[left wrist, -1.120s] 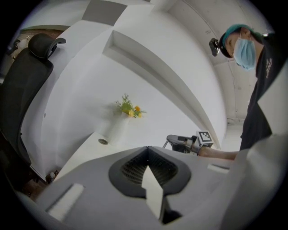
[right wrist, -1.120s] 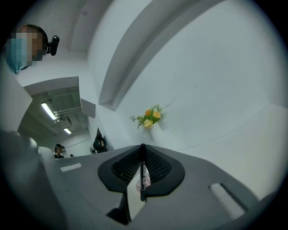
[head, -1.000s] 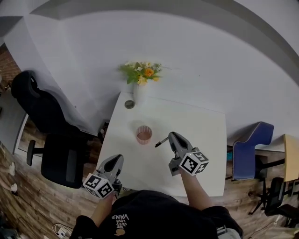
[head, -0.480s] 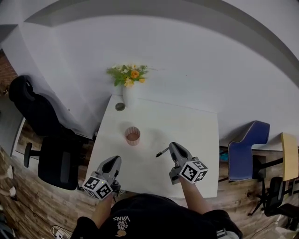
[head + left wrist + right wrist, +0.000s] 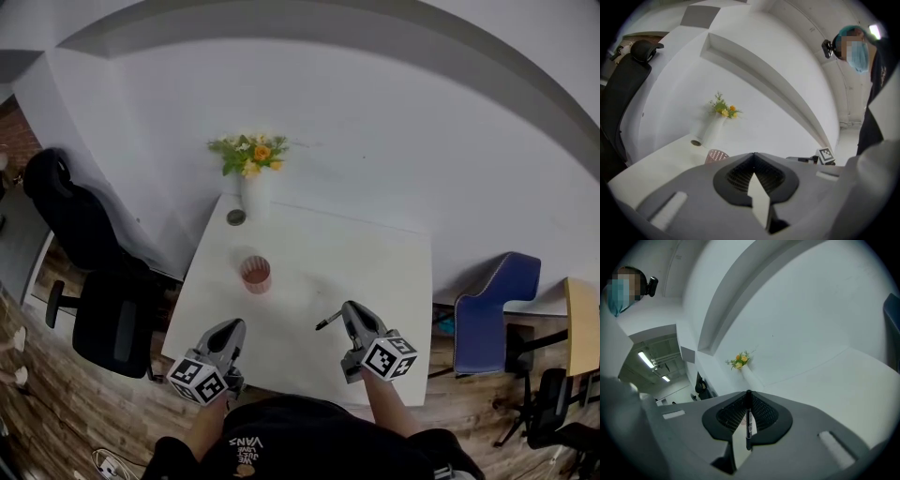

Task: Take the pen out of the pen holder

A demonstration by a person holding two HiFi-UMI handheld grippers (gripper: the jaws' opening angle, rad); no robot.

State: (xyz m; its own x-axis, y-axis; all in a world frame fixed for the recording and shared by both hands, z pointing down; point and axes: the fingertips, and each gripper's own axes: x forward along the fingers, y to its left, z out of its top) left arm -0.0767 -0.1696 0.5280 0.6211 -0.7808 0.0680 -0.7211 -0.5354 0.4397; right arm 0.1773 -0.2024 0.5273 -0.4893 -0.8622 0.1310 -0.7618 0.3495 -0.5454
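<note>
So the pen (image 5: 748,421) is already out of the pen holder (image 5: 255,274). The person's right gripper (image 5: 348,312) has it pinched between its jaws, which are only a sliver apart, just enough for the pen's barrel. In the right gripper view the pen lies crosswise to the jaws. From the head view it pokes out to the left of the gripper's tip. It's over the near half of the desk (image 5: 384,253), a bit right of the middle and close to the near edge, well apart from the holder.

The pen holder (a pink mesh cup) stands upright near the desk's left edge, roughly halfway back.

The left gripper (image 5: 231,328) is at the desk's near left corner. Its jaws are closed tip to tip with nothing between them, which shows clearly in the left gripper view.

At the far left corner there's a white vase (image 5: 251,195) with orange and yellow flowers. A small round dark thing (image 5: 236,217) sits just beside it (too small to tell what it is). A black office chair (image 5: 89,272) stands off the desk's left edge, and a blue chair (image 5: 487,305) off the right edge.
</note>
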